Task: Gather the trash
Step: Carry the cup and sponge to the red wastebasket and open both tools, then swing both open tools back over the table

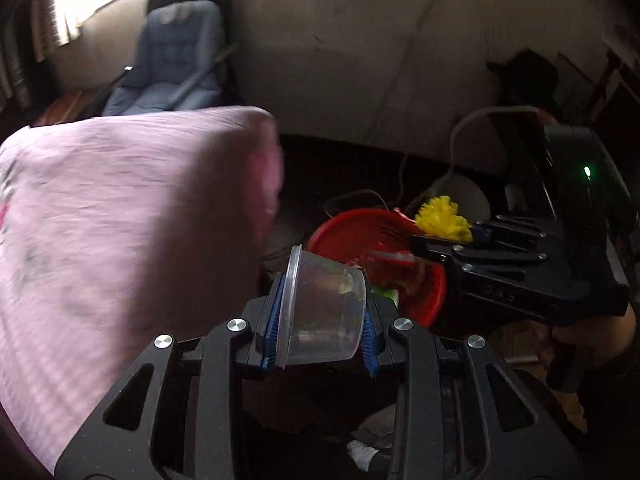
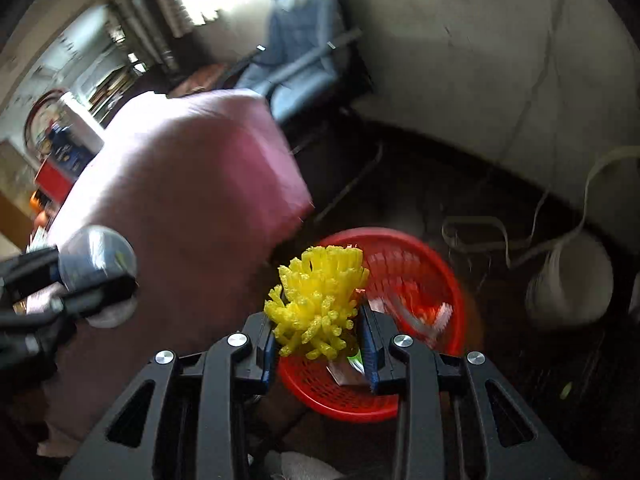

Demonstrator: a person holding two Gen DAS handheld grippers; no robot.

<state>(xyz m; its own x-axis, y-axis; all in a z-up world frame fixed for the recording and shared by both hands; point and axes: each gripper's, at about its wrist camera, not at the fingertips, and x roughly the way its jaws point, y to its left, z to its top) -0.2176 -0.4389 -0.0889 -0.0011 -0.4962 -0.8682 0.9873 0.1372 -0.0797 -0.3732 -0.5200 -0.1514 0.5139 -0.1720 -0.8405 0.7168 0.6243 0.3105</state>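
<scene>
My left gripper (image 1: pixel 322 316) is shut on a clear plastic cup (image 1: pixel 324 312), held on its side, just before and above the red basket (image 1: pixel 352 232). The cup also shows in the right wrist view (image 2: pixel 98 268) at the left. My right gripper (image 2: pixel 320 332) is shut on a yellow spiky plastic tuft (image 2: pixel 318 304), held over the red basket (image 2: pixel 420 264). In the left wrist view the right gripper (image 1: pixel 448 240) reaches in from the right with the yellow tuft (image 1: pixel 440 220) at its tip, over the basket's rim. The basket holds several wrappers (image 2: pixel 424 316).
A pink-covered bed or cushion (image 1: pixel 120 216) fills the left, close beside the basket. A white bucket (image 2: pixel 568 288) stands right of the basket, with cables (image 2: pixel 480 232) on the dark floor. A blue reclining chair (image 1: pixel 176 64) stands by the far wall.
</scene>
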